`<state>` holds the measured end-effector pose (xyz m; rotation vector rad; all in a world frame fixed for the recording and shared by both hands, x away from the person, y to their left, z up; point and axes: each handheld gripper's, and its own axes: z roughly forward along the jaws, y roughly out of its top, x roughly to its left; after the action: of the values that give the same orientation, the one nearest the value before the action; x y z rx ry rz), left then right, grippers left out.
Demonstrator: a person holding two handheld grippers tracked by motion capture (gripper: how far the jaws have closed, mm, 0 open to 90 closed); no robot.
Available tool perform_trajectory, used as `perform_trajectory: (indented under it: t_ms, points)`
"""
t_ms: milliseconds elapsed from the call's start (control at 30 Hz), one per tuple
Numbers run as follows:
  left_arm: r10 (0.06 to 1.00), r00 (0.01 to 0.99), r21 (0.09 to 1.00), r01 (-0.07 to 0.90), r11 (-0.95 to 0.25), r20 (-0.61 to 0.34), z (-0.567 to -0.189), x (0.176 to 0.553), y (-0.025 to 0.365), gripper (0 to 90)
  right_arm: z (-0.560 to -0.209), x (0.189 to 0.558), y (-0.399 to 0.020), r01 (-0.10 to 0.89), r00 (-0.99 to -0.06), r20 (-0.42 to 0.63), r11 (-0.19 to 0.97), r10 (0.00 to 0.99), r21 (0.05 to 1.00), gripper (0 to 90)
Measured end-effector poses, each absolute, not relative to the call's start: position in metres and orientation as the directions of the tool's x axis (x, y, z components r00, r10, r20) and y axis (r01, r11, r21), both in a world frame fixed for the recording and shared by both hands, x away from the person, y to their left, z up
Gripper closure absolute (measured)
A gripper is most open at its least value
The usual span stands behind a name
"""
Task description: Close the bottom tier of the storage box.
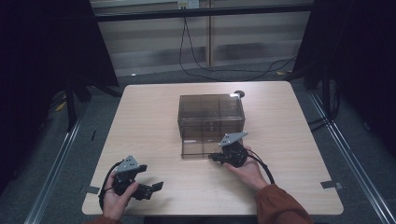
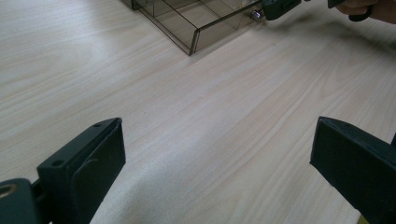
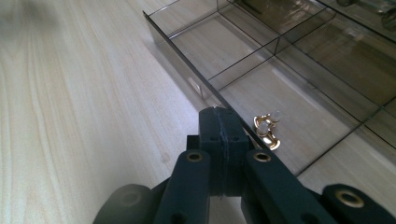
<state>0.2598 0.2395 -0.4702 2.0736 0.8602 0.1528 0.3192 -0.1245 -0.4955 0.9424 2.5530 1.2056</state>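
Item 1, right hand [image 1: 247,171]: enters from the near edge of the table [image 1: 154,116] in a rust-orange sleeve [image 1: 280,205], palm under the tool, reaching forward and inward to the box. Right gripper [image 1: 215,157]: one; jaws clenched flat together, pads meeting along a single seam in the right gripper view. Its tip lies against the front wall of the pulled-out drawer [image 3: 201,88]; whether it pinches that thin wall cannot be told.

Item 2, left hand [image 1: 116,196]: near the table's near-left corner, well apart from the box, tool held low and pointing across the table towards the right gripper. Left gripper [image 1: 156,185]: one; jaws released, standing wide, with bare tabletop between them and nothing touched (left gripper view).

Item 3, smoke-tinted clear organiser box [image 1: 211,112]: one, just beyond the right gripper's tip, far ahead and to the side of the left gripper. Its bottom drawer is drawn out towards the person and divided into compartments.

Item 4, gold-coloured ring-shaped trinket [image 3: 267,130]: one seen, lying inside the drawer compartment immediately behind the front wall, just past the right gripper's closed tip and slightly to its right side; not touching the jaws.

Item 5, cable: one trailing from each gripper, two in all.
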Motion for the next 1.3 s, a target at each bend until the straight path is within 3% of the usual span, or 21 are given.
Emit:
perform_trajectory:
  t_ms: [1300]
  points:
    - [0.624,0.758,0.760,0.515,-0.397,-0.189,-0.471,0.261,0.240,3.2,-0.493,0.336,-0.124,0.478,-0.773,0.110,0.461,0.625,0.748,90.0]
